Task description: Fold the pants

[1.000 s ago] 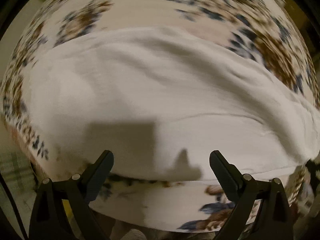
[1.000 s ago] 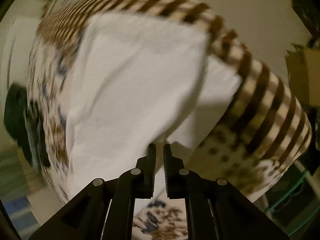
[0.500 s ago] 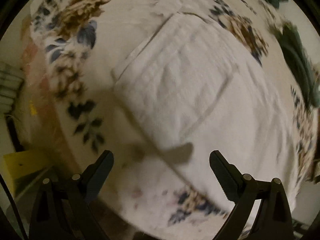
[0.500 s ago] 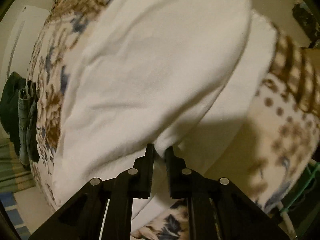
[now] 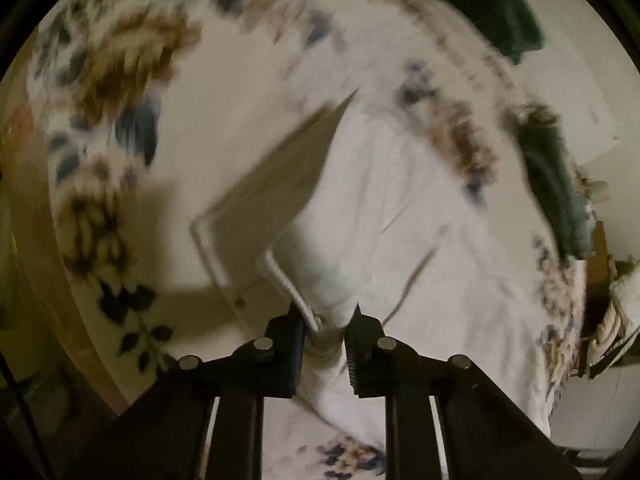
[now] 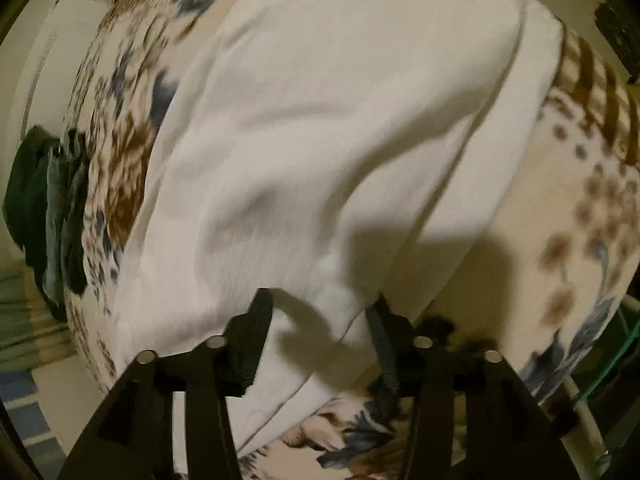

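Observation:
White pants (image 5: 400,208) lie on a floral bedspread (image 5: 120,60). My left gripper (image 5: 326,322) is shut on a hemmed corner of the pants and lifts it, so a flap stands up above the bed. In the right wrist view the pants (image 6: 340,120) lie folded double. My right gripper (image 6: 320,312) is open, its fingers wide apart over the near edge of the pants, holding nothing.
Dark green and blue clothes (image 5: 556,196) lie at the bed's far edge, and also show in the right wrist view (image 6: 44,204). A brown striped band of the bedspread (image 6: 592,80) runs at the right. Floor and a wooden bed rail (image 5: 48,264) lie at the left.
My left gripper has closed on a corner of the pants and raised it. My right gripper has opened and let go of the pants edge it held.

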